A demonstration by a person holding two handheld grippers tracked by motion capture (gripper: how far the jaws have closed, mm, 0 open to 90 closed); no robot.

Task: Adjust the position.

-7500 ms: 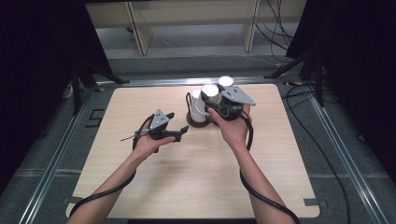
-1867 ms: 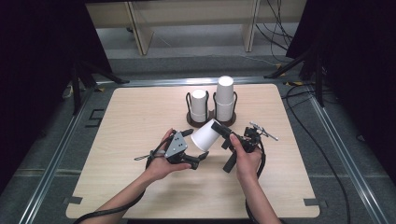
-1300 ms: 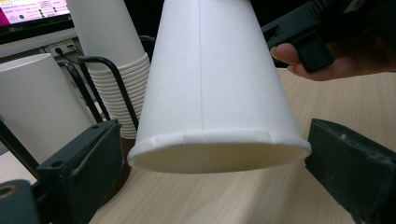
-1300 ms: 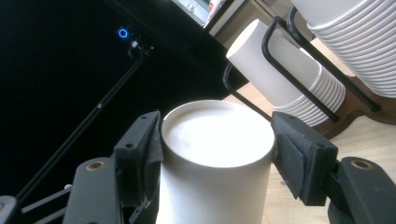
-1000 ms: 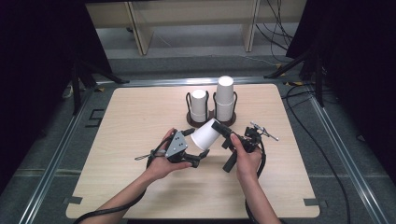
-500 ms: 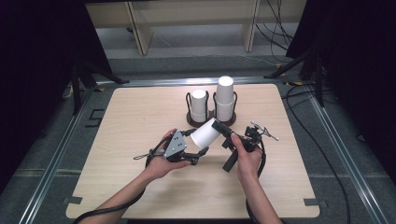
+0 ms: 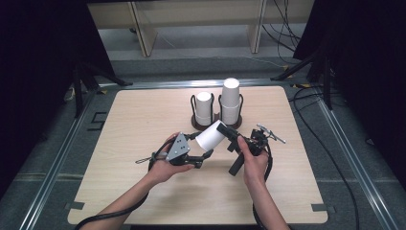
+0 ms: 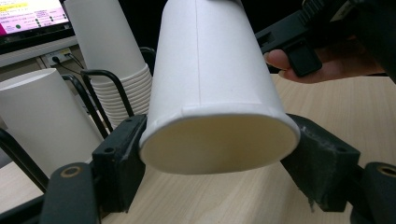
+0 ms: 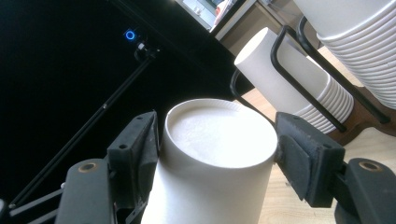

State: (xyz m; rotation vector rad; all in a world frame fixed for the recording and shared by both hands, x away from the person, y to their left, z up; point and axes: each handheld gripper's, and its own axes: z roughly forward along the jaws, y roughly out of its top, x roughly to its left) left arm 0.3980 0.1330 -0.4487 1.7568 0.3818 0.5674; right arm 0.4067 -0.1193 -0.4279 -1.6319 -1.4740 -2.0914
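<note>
We see 1 white paper cup (image 7: 211, 137) held in the air over the middle of the table (image 7: 143, 120), lying tilted between the 2 tools, in front of the cup rack (image 7: 216, 117).

Left hand-held gripper (image 7: 201, 156): jaws have just been closing, cup is between them. In the left gripper view both pads sit against the cup (image 8: 215, 93) at its wide open end, so it is grasping the cup.

Right hand-held gripper (image 7: 229, 135): jaws have just been opening. In the right gripper view the cup's closed base (image 9: 219, 135) sits between them; the left pad looks in contact, the right pad looks to have a slight gap. We can't tell whether it still grips.

Rack holds 2 stacks of white cups: short stack (image 7: 204, 106) on the left, tall stack (image 7: 230, 98) on the right. Both stand near the far edge of the table, just behind the held cup and not touching it.
</note>
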